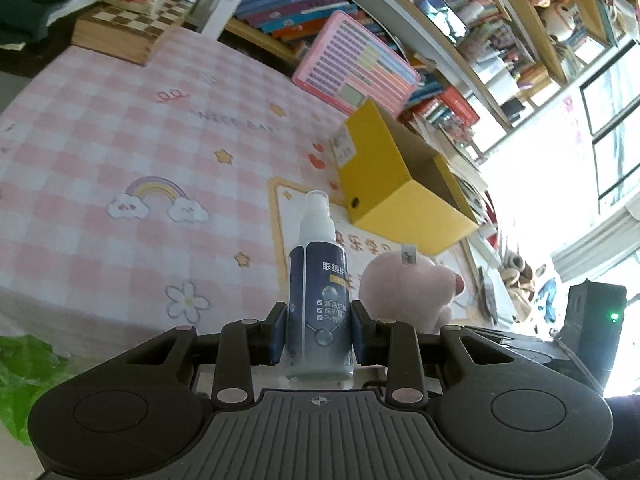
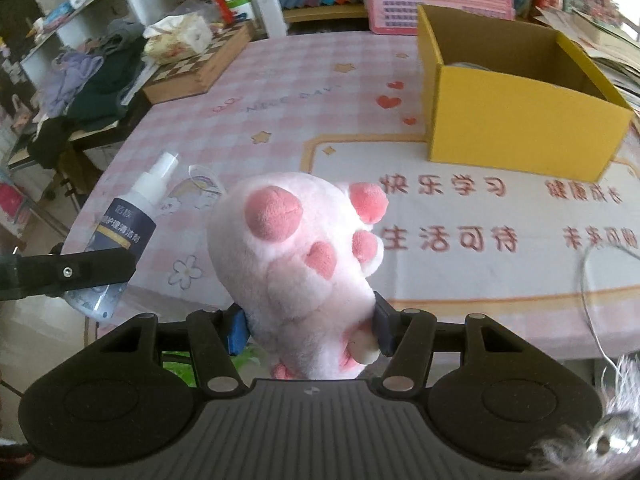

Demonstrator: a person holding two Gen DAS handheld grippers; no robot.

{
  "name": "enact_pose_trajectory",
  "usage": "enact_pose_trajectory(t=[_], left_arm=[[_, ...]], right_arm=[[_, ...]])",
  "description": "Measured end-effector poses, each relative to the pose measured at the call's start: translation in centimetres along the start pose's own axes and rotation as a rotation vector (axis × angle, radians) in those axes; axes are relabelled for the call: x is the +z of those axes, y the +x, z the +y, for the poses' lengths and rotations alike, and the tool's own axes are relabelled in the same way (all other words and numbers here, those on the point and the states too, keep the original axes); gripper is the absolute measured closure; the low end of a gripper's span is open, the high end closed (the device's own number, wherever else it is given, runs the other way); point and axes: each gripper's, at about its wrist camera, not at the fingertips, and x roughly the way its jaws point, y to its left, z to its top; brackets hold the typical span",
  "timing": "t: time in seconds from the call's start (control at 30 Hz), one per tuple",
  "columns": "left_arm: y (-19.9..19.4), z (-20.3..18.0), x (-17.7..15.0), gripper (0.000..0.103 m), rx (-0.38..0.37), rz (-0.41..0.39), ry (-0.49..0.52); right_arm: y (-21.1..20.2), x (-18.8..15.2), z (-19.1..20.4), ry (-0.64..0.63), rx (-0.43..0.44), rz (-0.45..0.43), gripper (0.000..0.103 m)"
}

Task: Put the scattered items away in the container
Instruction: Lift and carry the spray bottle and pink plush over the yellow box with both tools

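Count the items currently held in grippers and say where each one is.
2. The spray bottle is clamped upright in the left gripper; the pink plush paw is in the right gripper. The yellow box's contents are mostly hidden.

The left claw (image 1: 319,332) is showing a dark grey body with raised stripes and a small cross mark in the middle. Two big round black parts are sitting at its sides. Black bars with shiny silver pins are reaching out to blue pads (image 1: 277,334). The right claw (image 2: 310,324) is looking the same, with bright blue pads (image 2: 236,332). A small green light is glowing on a black box.
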Motion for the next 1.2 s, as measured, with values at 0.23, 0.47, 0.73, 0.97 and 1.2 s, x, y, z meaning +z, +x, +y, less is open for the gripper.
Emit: enact_pose_trajectory(t=[0.23,0.47,0.73,0.97,1.2], left_arm=[[0.3,-0.7,-0.7,0.072,-0.035,0.025,0.008],[1.1,-1.8,-1.4,0.072,-0.079,0.052,0.034],[2.5,-3.0,-1.4,0.072,-0.110,0.081,0.039],[4.5,-4.9,-1.0,0.072,-0.134,0.121,0.080],[6.8,-6.9,-0.8,0.072,-0.156,0.161,0.115]], right_arm=[[-1.4,-1.5,-0.7,0.022,-0.049,-0.005,0.047],[-2.5,-2.6,-2.0,0.053,-0.098,0.005,0.047],[-3.3,-3.1,-3.5,0.084,-0.129,0.008,0.047],[-4.1,-3.4,-5.8,0.130,-0.159,-0.005,0.047],[-4.7,-3.7,-8.3,0.176,-0.183,-0.010,0.047]])
